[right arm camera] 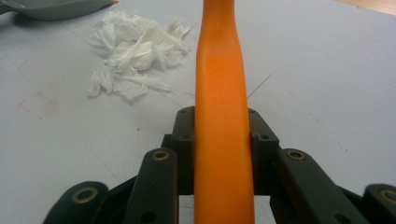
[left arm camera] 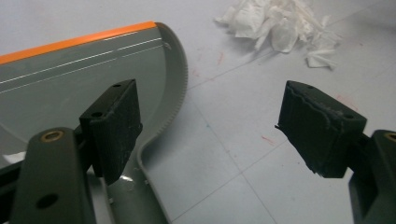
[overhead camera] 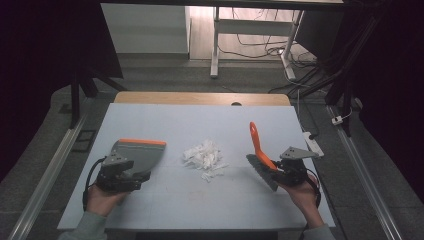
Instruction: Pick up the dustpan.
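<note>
Brush [overhead camera: 260, 152] clamped in right hand-held gripper [overhead camera: 286, 170].

- The pile of torn white paper scraps [overhead camera: 204, 156] is lying near the middle of the pale blue table top [overhead camera: 200, 122], between your two hands.
- The grey plastic dustpan with the orange lip [overhead camera: 137, 152] is sitting left of the pile, under your left gripper [overhead camera: 131, 176].
- The orange-handled brush with dark bristles [overhead camera: 260, 152] is standing right of the pile, in your right gripper [overhead camera: 281, 172].
- The wooden desk edge [overhead camera: 200, 98] is showing behind the table top.
</note>
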Demonstrator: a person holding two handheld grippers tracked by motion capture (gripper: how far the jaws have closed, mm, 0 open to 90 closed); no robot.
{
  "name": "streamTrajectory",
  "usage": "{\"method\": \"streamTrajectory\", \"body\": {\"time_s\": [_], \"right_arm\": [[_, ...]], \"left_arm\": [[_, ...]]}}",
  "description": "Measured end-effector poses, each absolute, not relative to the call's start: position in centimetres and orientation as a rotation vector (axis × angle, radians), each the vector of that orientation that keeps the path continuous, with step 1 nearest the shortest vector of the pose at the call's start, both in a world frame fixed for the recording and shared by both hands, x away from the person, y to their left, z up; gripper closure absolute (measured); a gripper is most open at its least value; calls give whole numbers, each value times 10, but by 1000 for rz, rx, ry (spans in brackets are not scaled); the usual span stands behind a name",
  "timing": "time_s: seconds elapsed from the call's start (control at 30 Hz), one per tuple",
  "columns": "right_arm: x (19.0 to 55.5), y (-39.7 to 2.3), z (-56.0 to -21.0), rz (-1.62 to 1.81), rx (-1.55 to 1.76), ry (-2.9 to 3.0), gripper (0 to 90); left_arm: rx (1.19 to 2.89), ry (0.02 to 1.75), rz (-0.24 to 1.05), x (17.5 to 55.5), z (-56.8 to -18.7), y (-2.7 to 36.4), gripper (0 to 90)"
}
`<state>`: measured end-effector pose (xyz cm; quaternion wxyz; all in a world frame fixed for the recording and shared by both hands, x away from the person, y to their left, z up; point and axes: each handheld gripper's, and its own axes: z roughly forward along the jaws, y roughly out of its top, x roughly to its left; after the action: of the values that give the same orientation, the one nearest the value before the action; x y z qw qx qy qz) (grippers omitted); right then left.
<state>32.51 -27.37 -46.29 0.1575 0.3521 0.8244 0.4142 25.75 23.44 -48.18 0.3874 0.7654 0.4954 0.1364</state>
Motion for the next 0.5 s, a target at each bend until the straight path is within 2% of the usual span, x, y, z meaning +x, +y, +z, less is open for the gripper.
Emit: {"method": "streamTrajectory", "body": {"time_s": [0.5], "right_arm": [[327,-276,-462,1201,1018,2356,703]], "left_arm": [[1933,1428,358,264,-464,243,202]]}}
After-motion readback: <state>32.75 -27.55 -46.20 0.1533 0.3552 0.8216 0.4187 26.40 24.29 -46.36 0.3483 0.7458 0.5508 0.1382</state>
